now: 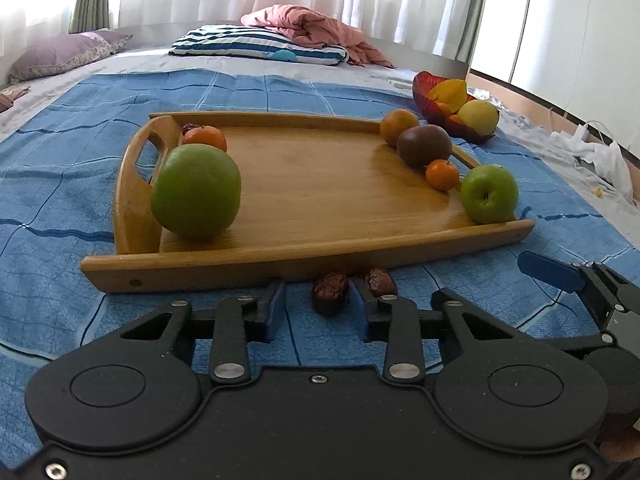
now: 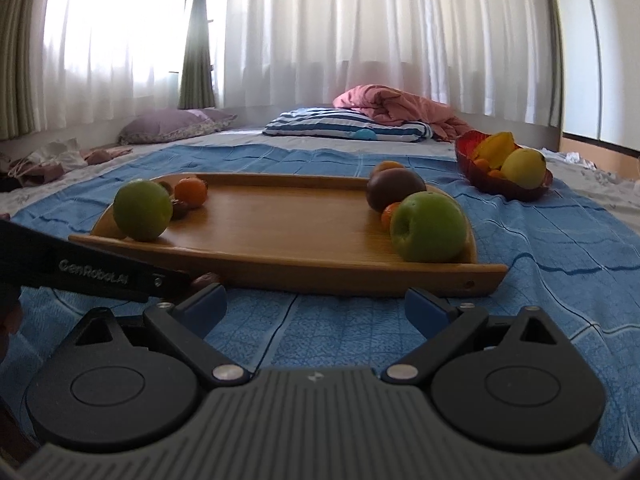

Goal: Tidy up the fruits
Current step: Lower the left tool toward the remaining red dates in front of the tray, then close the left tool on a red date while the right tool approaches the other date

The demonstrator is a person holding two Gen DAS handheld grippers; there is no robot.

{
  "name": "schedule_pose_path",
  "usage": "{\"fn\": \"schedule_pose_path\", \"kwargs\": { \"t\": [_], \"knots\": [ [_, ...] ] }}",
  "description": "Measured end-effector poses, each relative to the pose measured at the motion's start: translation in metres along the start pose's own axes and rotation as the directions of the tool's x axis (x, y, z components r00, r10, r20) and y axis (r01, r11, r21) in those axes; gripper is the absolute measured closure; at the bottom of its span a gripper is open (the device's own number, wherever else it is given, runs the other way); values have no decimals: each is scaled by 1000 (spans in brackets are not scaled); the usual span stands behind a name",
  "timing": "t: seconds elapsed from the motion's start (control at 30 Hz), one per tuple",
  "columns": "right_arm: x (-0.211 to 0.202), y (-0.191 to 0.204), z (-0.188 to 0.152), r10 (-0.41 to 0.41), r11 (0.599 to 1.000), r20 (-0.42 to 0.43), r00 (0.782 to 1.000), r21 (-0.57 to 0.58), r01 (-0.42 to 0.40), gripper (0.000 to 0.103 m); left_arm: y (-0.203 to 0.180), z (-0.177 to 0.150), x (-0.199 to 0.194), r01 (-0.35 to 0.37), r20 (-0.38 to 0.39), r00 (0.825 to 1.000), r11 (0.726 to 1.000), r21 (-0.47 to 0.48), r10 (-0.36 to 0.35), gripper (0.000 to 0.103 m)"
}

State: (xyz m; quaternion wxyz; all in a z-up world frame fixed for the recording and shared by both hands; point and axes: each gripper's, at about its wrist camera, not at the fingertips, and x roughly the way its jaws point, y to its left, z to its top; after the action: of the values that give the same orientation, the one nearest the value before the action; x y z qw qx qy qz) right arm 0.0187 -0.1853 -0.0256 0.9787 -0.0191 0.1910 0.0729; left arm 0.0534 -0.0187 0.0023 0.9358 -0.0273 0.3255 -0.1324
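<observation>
Wooden tray point(image 1: 320, 240) rests on the blue bedspread point(image 1: 60, 200) and serves as reference. Inside it, at its left end: a large green fruit point(image 1: 196, 192) and a small orange point(image 1: 205, 138). At its right end: an orange point(image 1: 398, 126), a brown fruit point(image 1: 424, 145), a small tangerine point(image 1: 442, 175) and a green apple point(image 1: 489, 193). Beyond its far right corner sits a red bowl point(image 1: 424, 94) of fruit. Just outside its near rim lie two dried dates. Left gripper point(image 1: 319, 300) stands narrowly apart around the left date point(image 1: 330, 289), pads not touching it; the right date point(image 1: 380, 282) lies just outside. Right gripper point(image 2: 316, 312) is spread wide, holding nothing.
</observation>
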Motion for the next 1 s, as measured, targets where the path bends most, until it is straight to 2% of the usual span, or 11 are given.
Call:
{"fn": "schedule_pose_path", "kwargs": {
  "t": [0.03, 0.1, 0.27, 0.63, 0.9, 1.0],
  "knots": [
    [0, 2, 0, 2, 1000, 0, 1000, -10, -2, 2, -1, 0, 0, 1, -2, 1000, 1000, 4, -1, 80],
    [0, 4, -1, 4, 1000, -2, 1000, -25, -4, 2, -3, 0, 0, -5, -1, 1000, 1000, 7, 5, 85],
    [0, 9, 0, 17, 999, -3, 1000, -49, -17, 2, -1, -1, -7, -9, 7, 1000, 1000, 10, 9, 85],
    [9, 27, 0, 114, 991, -42, 993, -64, -117, 22, 10, -4, -18, -60, 10, 998, 998, 17, 60, 85],
    [17, 46, 5, 150, 985, -61, 987, -74, -155, 47, 19, -5, -21, -82, 10, 997, 997, 6, 82, 85],
    [20, 51, 6, 149, 984, -65, 987, -86, -154, 50, 22, -5, -22, -86, 13, 996, 996, 2, 86, 85]
  ]
}}
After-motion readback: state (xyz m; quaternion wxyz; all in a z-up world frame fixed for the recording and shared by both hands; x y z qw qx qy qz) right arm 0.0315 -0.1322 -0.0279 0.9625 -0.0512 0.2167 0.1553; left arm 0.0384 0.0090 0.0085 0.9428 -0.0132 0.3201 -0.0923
